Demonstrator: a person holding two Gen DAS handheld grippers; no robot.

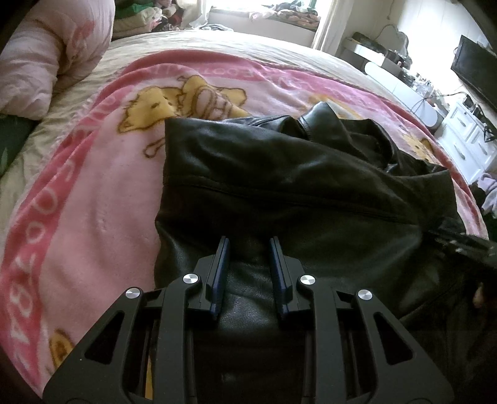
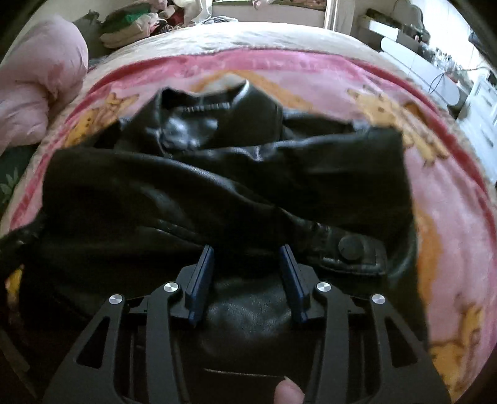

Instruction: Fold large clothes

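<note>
A black leather jacket [image 1: 279, 186] lies on a pink cartoon-print blanket [image 1: 93, 202] on the bed, its sleeves folded across the body. My left gripper [image 1: 249, 241] is open, its blue fingers just above the jacket's near left part. The jacket fills the right wrist view [image 2: 217, 186], with a collar and zipper at the far side and a cuff with a snap button [image 2: 351, 247] at the near right. My right gripper [image 2: 247, 248] is open over the jacket's near edge, holding nothing.
A rolled pink quilt [image 1: 46, 52] lies at the bed's far left. Piled clothes [image 1: 139, 18] sit beyond the bed. A white dresser [image 1: 466, 136] and a dark screen [image 1: 475, 71] stand to the right. The blanket also shows in the right wrist view [image 2: 450, 233].
</note>
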